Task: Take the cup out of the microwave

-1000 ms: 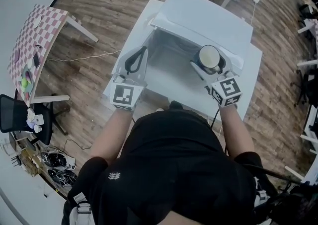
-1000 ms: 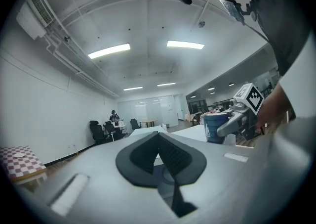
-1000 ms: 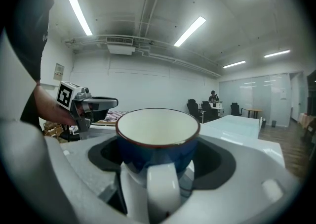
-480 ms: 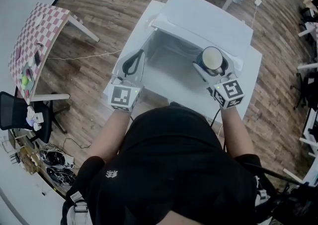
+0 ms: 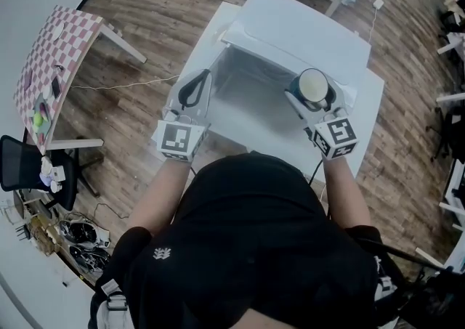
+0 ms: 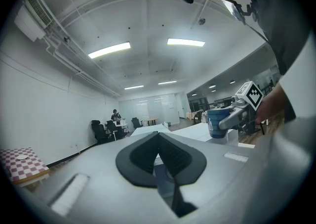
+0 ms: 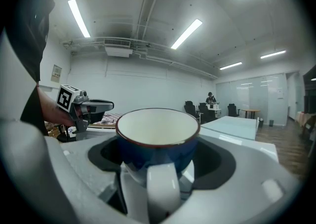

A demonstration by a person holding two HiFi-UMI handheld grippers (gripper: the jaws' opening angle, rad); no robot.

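1. The right gripper (image 5: 314,96) is clamping the cup (image 5: 313,84) by its blue body, jaws closed snugly on either side, and the white handle (image 7: 160,188) is pointing back toward the gripper's own camera.
2. The cup is hanging upright and in plain sight from above, just in front of the microwave (image 5: 305,26) on its right side, over the white table (image 5: 369,95). That reads as already clear of the cavity.
3. The left gripper (image 5: 192,91) is idling at the microwave's left side, pads pressed together on nothing.
4. It looks like glazed ceramic: stiff, fairly heavy, slick and chippable. A firm grip across the body, low below the rim, is looking sensible.
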